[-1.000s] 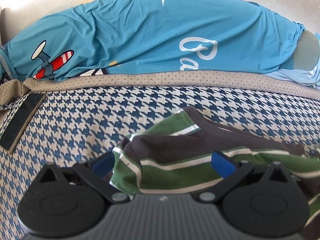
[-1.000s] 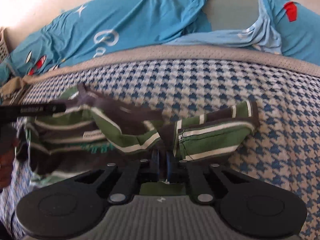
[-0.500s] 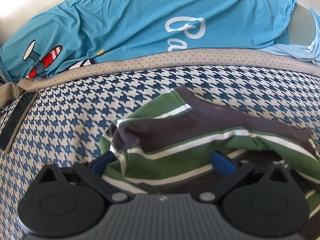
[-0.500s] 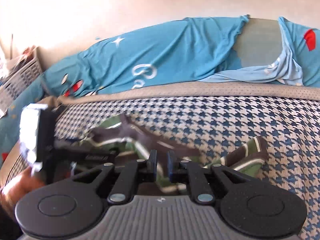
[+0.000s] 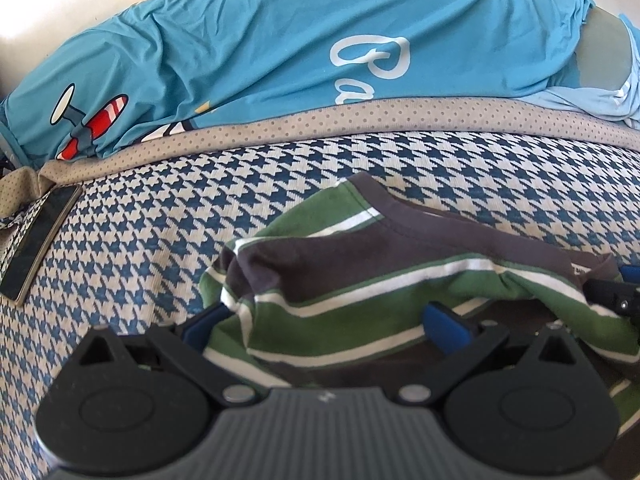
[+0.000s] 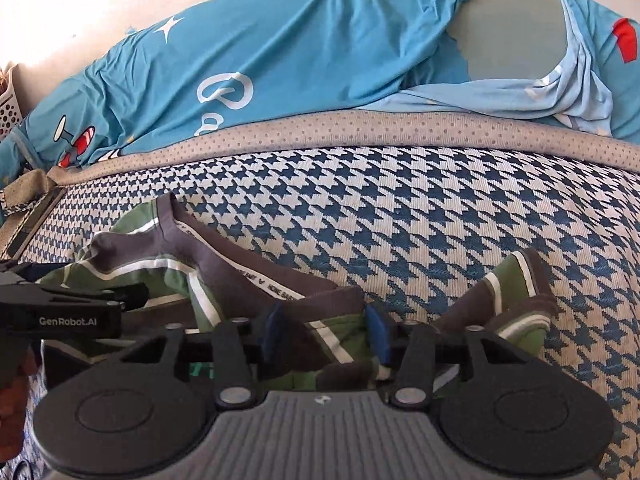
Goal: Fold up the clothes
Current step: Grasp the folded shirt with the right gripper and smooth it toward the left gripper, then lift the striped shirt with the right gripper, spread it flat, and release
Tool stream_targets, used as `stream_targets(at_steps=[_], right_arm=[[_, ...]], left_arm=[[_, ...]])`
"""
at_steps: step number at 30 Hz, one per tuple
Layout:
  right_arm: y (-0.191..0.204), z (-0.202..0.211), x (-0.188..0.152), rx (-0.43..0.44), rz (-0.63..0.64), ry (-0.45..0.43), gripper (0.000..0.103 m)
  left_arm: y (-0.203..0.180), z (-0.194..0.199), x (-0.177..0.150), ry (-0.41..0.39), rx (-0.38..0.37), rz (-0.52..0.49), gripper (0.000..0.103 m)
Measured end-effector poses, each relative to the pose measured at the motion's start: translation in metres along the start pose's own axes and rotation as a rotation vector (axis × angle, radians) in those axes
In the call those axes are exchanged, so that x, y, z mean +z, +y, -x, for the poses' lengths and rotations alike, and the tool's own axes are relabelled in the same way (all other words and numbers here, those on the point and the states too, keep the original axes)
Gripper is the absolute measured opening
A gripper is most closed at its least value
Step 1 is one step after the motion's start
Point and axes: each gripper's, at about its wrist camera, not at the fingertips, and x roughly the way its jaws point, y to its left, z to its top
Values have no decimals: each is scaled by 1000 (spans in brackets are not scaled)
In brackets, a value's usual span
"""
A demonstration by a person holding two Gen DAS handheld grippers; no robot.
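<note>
Stripes of green, brown and white run across the shirt [image 5: 360, 280], which lies bunched on the houndstooth bed cover [image 6: 440, 216]. The left gripper [image 5: 324, 322] stands wide, its blue pads on either side of a fold without squeezing. The right gripper [image 6: 326, 330] has just been opening; shirt cloth sits loose between its jaws. A blue sheet [image 5: 260, 40] lies behind.

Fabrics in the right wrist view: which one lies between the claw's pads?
The green, brown and white striped shirt, crumpled on the houndstooth cover; the bright blue printed sheet lies far behind, beyond the beige dotted band.
</note>
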Motion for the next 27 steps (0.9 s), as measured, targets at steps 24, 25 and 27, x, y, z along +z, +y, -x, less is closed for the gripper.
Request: stream_targets(at_steps=[24, 25, 27], right_arm=[[-27, -13, 63, -406, -100, -329, 24], [-32, -16, 62, -421, -127, -301, 24], [-35, -11, 58, -447, -163, -314, 27]], left_arm=[[-11, 20, -5, 21, -113, -25, 103], [-12, 20, -5, 21, -105, -29, 103], [-12, 18, -5, 20, -86, -40, 103]])
